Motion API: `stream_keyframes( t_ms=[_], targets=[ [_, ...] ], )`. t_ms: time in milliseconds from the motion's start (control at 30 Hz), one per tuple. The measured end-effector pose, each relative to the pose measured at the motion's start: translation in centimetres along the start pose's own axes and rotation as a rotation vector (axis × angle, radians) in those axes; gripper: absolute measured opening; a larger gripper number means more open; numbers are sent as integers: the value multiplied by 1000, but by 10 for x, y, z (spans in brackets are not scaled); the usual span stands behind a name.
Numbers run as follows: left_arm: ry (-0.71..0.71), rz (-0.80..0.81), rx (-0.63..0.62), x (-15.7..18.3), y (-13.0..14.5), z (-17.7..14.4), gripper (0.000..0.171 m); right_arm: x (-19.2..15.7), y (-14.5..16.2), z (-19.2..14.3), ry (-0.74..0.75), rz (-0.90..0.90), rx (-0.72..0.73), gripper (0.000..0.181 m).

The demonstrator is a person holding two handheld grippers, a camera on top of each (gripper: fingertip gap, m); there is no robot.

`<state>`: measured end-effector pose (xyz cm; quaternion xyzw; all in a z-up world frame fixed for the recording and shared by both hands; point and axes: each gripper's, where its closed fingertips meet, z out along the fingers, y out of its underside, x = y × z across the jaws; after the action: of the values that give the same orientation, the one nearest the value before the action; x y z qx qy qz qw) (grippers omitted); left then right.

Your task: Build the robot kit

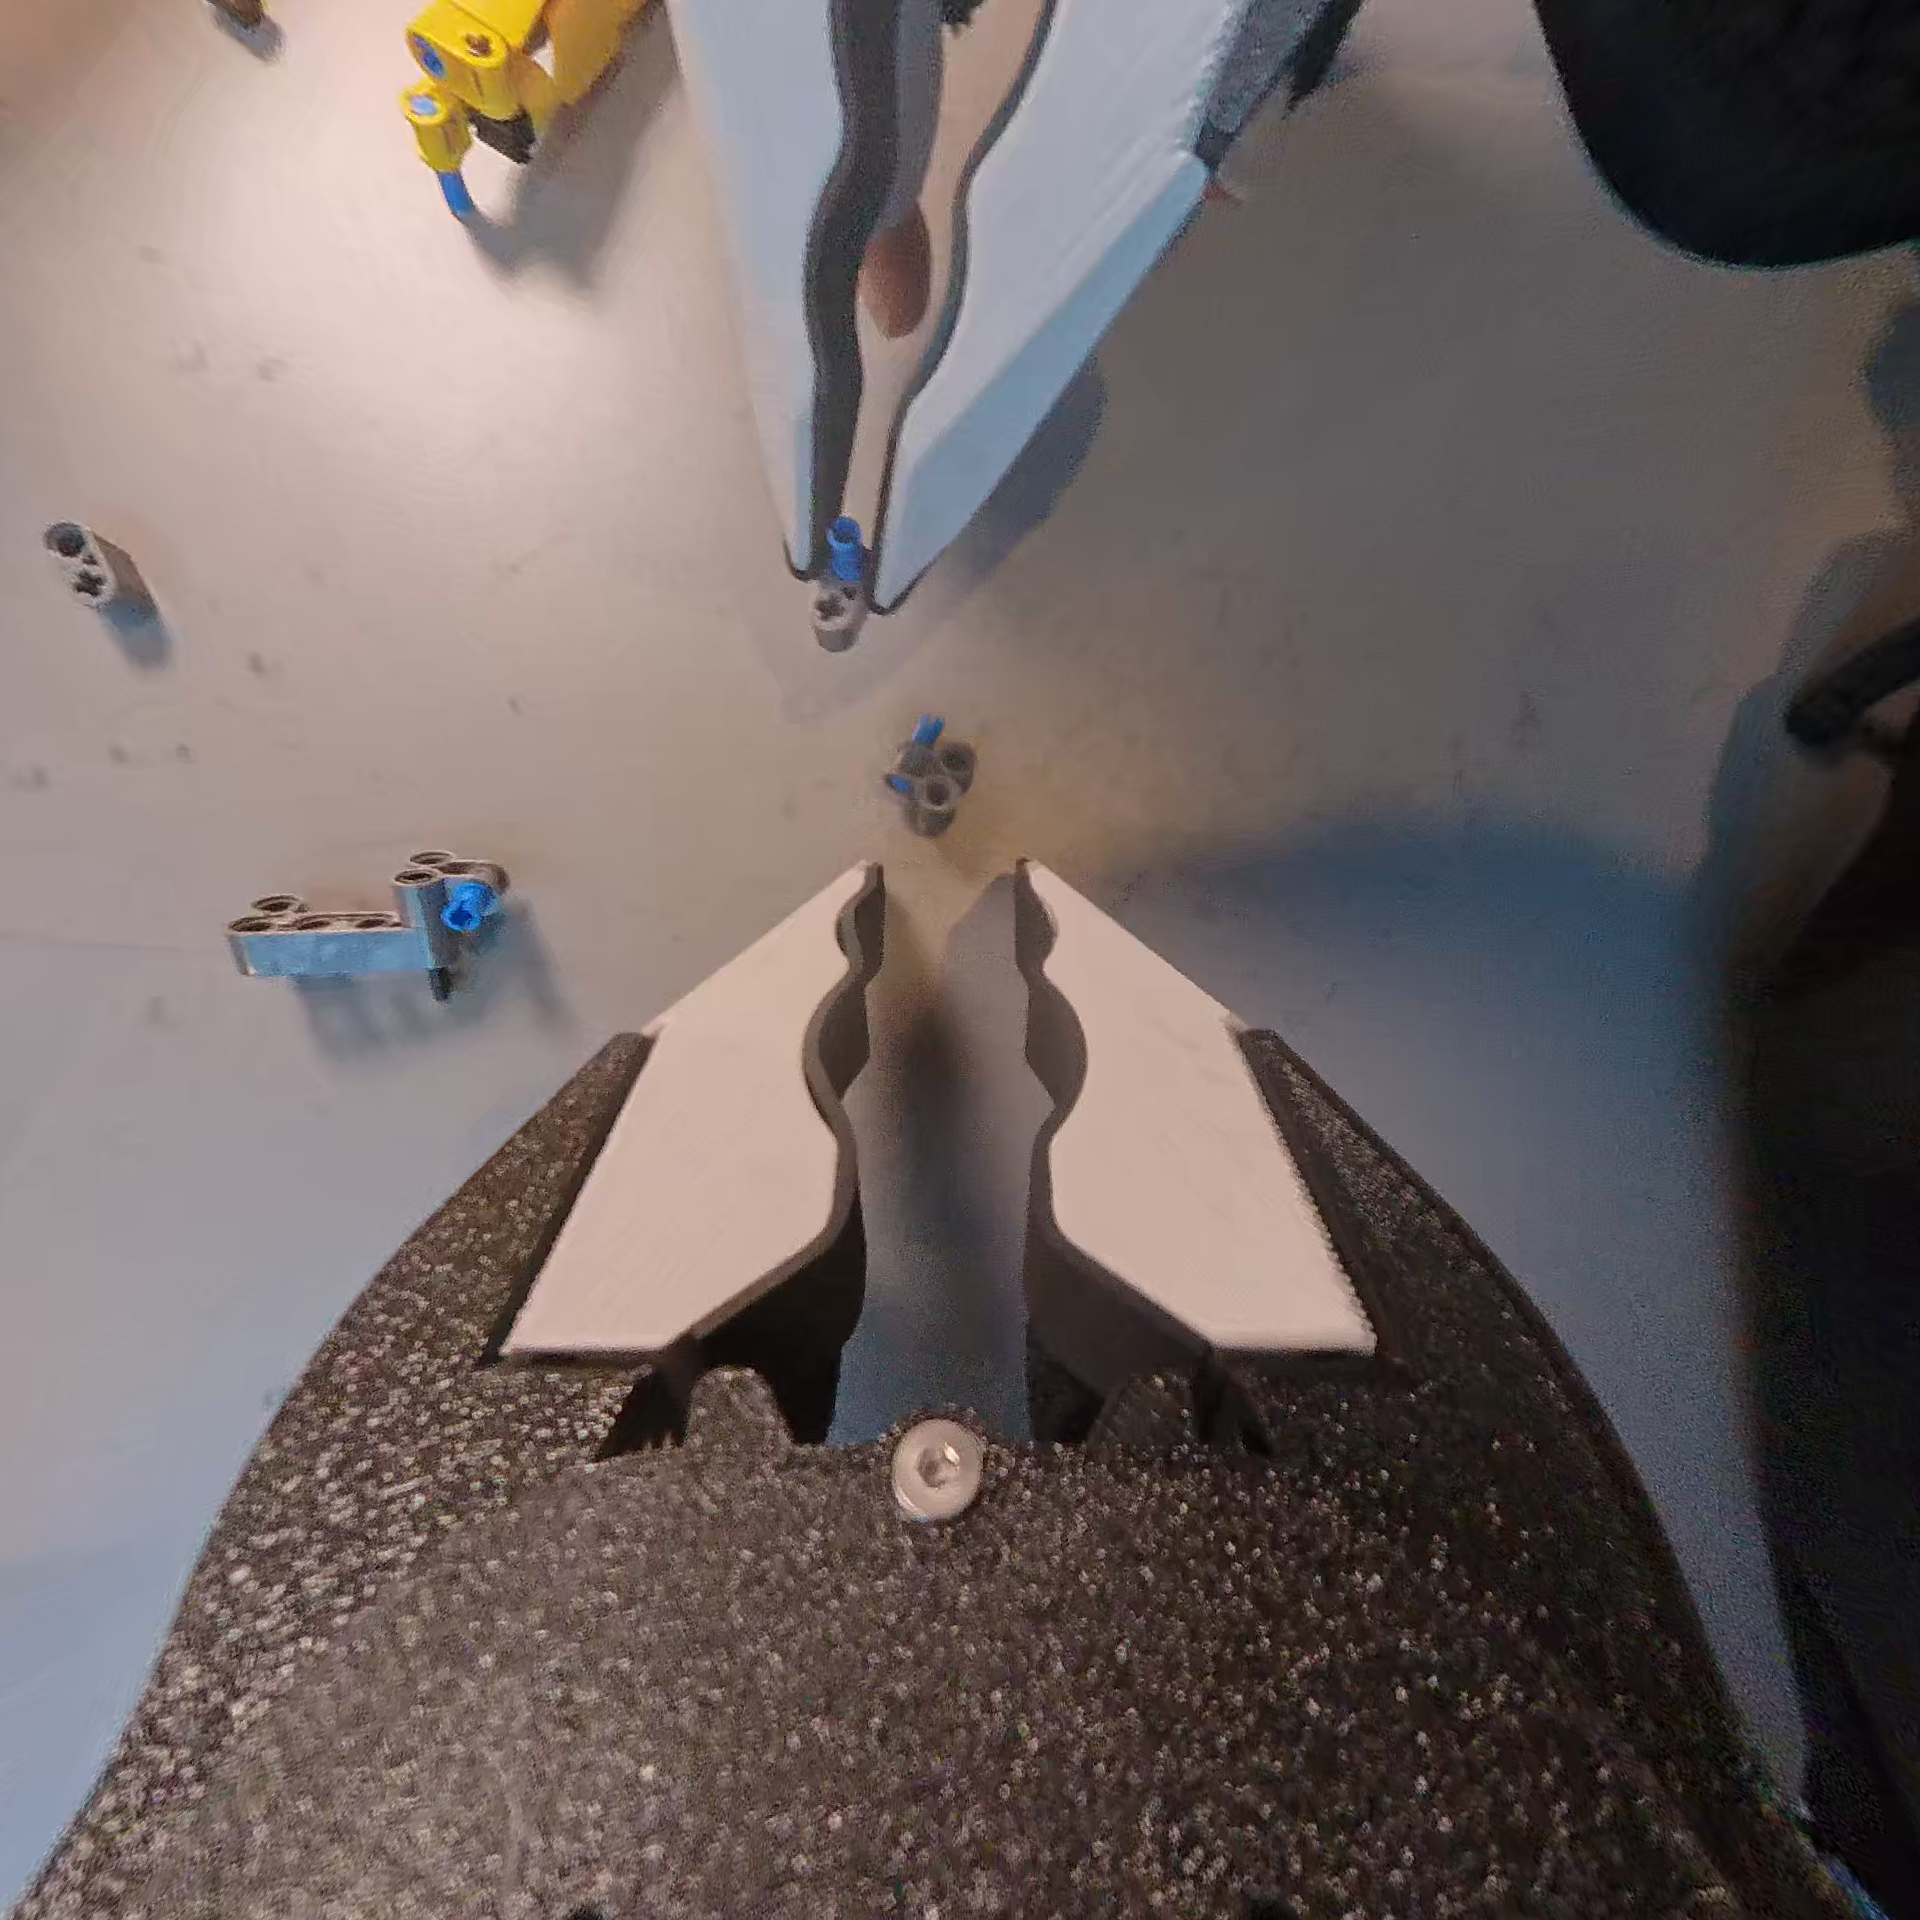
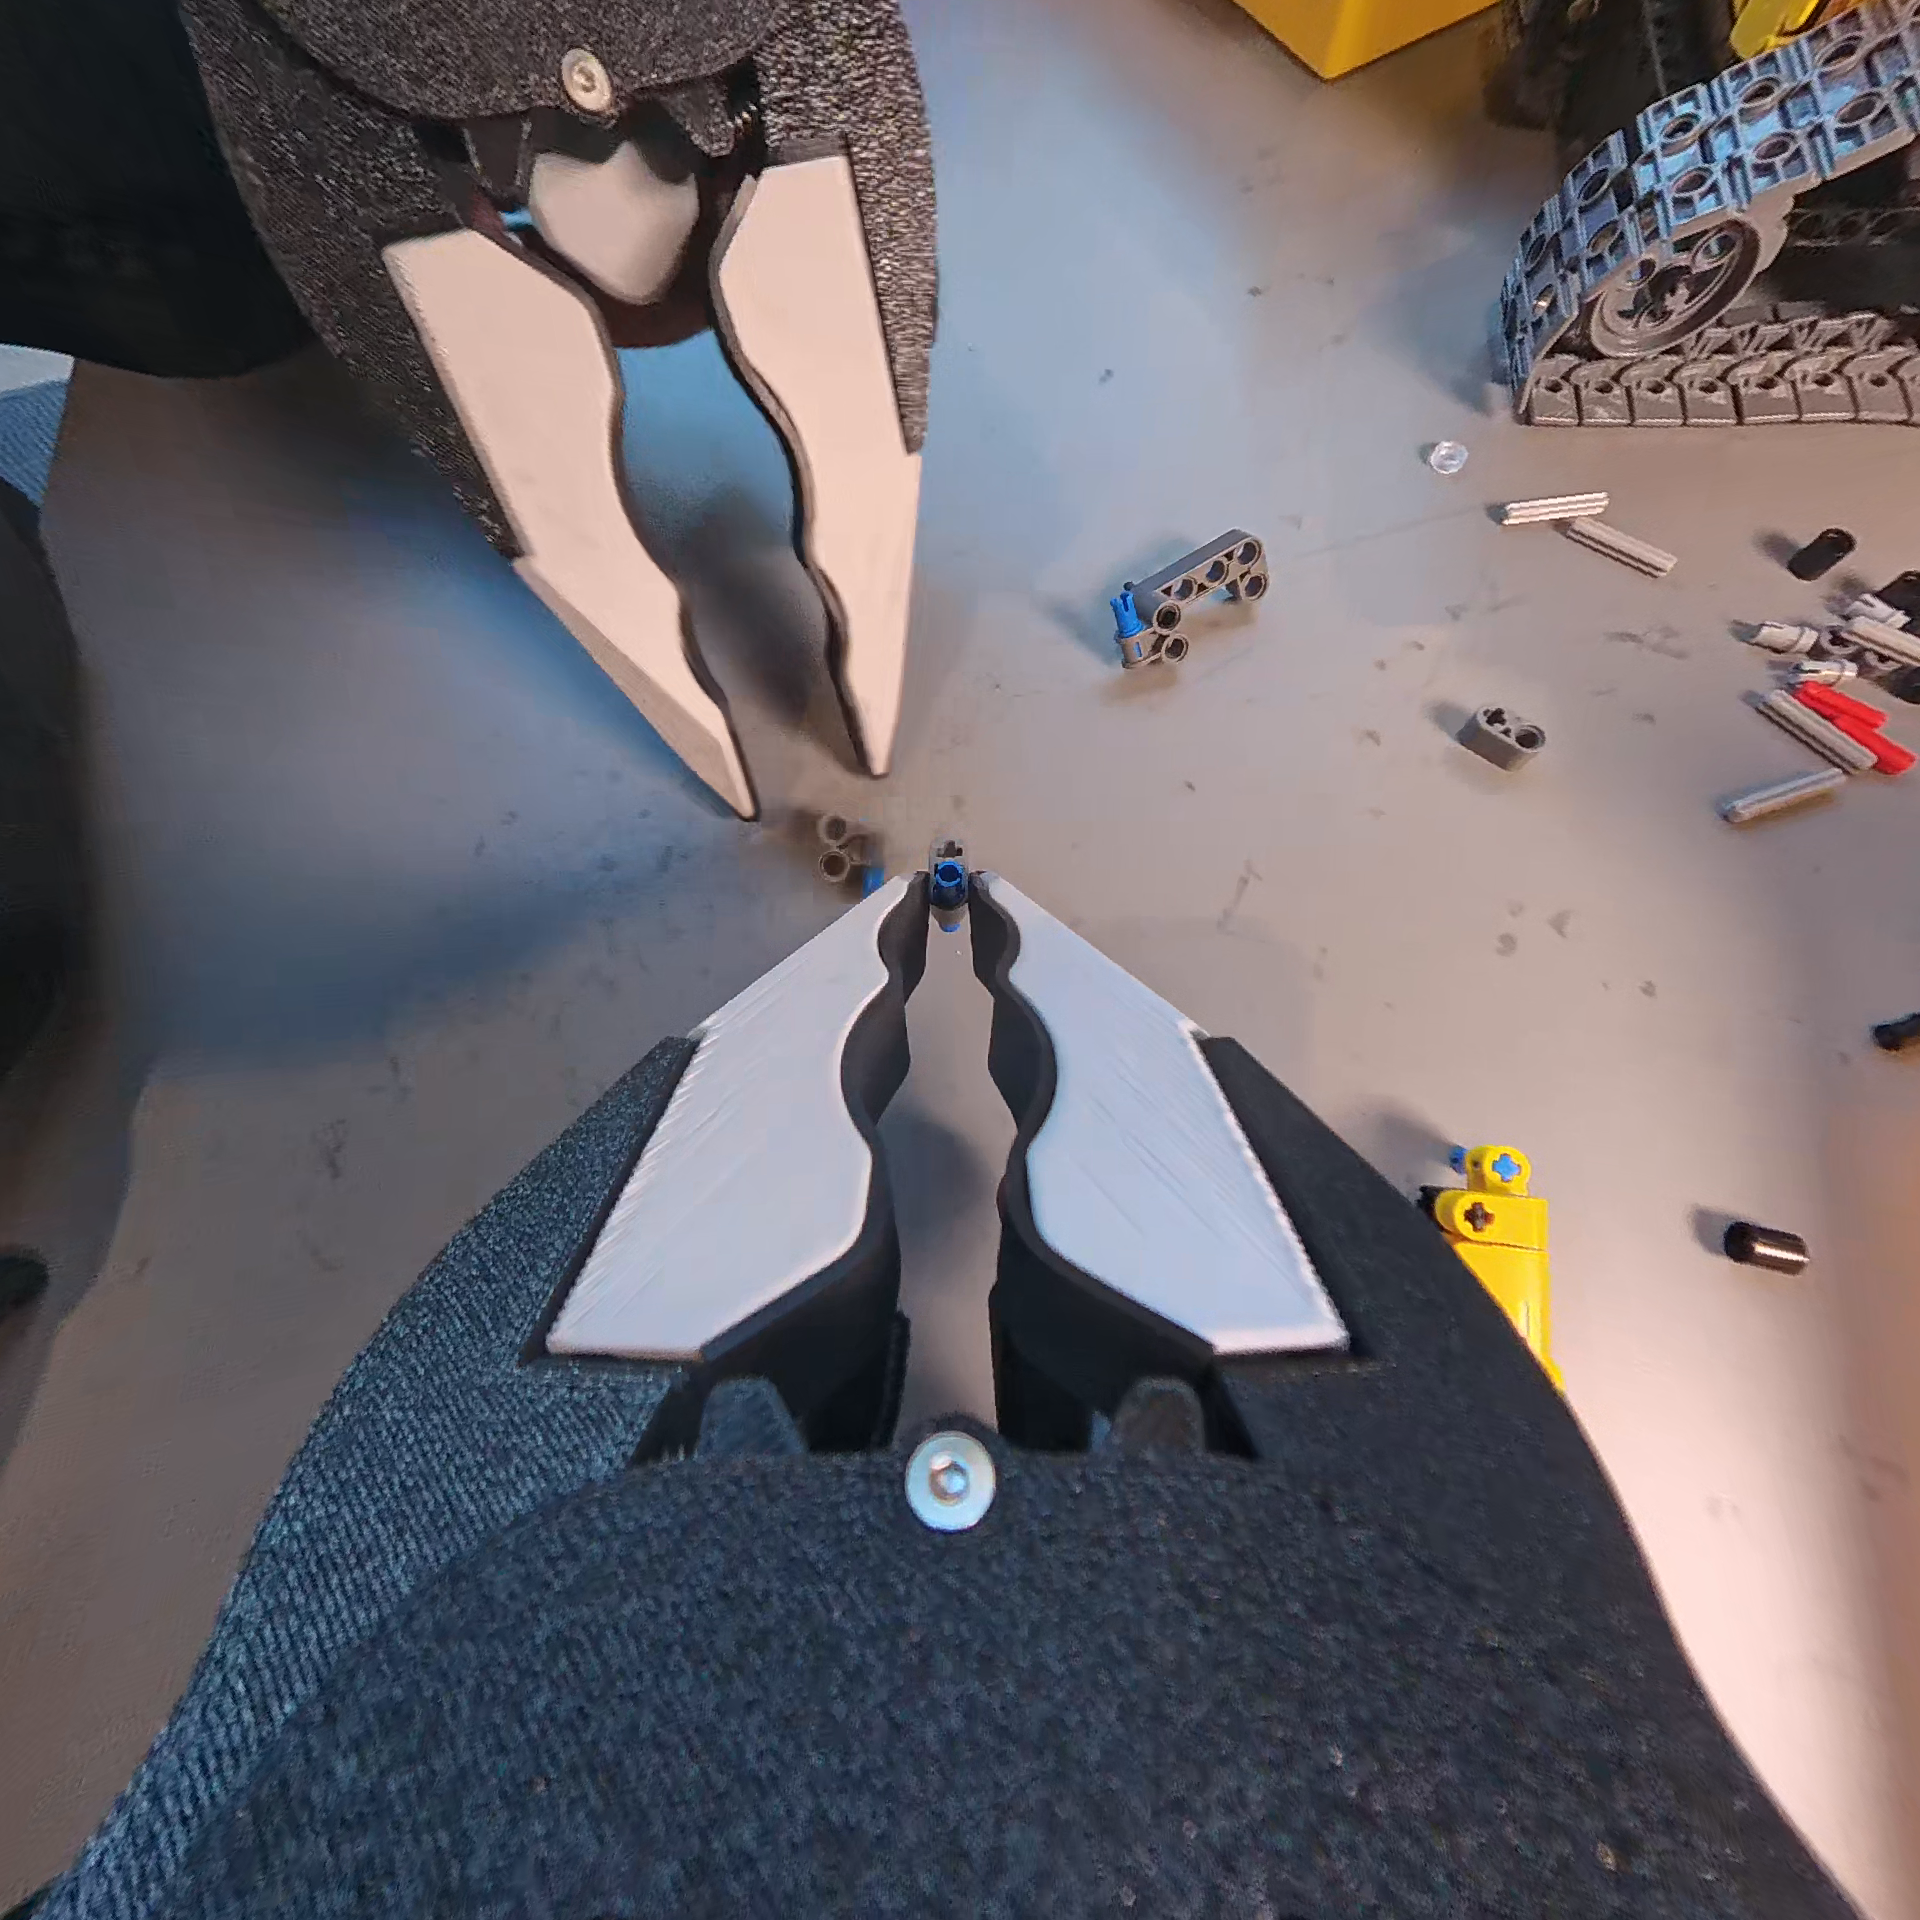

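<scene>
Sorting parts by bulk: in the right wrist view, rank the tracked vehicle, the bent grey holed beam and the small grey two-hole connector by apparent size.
1. Grey-tracked toy vehicle, partly cut off by the frame
2. Bent grey holed beam with blue pin
3. Small grey two-hole connector

**Right gripper pinches a small grey-and-blue piece**

The right gripper (image 2: 948, 883) has its jaws closed at the tips on a small grey connector with a blue pin (image 2: 947, 881), just above the grey worktop (image 2: 1195, 914). The left gripper (image 2: 816, 795) hangs opposite with its jaws apart, its tips near a second grey connector (image 2: 840, 847) lying on the worktop. Farther right lie a grey beam (image 2: 1195, 592), loose pins (image 2: 1829, 707) and a tracked model (image 2: 1714, 260).
</scene>
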<state>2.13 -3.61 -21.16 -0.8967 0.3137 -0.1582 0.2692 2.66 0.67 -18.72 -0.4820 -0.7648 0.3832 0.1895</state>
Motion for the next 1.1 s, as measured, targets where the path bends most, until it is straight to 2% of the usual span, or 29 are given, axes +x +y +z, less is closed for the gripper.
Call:
stream_keyframes(
  t_ms=[67, 167, 567, 833, 967, 1100],
  targets=[
    [46, -6, 3, 10, 0, -7, 20, 0, -1, -1, 2, 0, 3, 7],
    [43, -21, 56, 10, -8, -14, 19, 1, -1, -1, 1, 0, 3, 7],
    [-67, 99, 80, 12, -23, 11, 15, 14, 6, -9, 63, 22, -22, 7],
    [-5, -12, 84, 7, -19, 9, 0, 14, 8, -10, 58, 24, -23, 7],
    [34, -36, 78, 4, -14, 5, 0, 13, 8, -9, 53, 23, -24, 7],
    [58, -127, 49, -8, -2, 3, 0, 11, 7, -8, 46, 21, -22, 7]
  ],
)
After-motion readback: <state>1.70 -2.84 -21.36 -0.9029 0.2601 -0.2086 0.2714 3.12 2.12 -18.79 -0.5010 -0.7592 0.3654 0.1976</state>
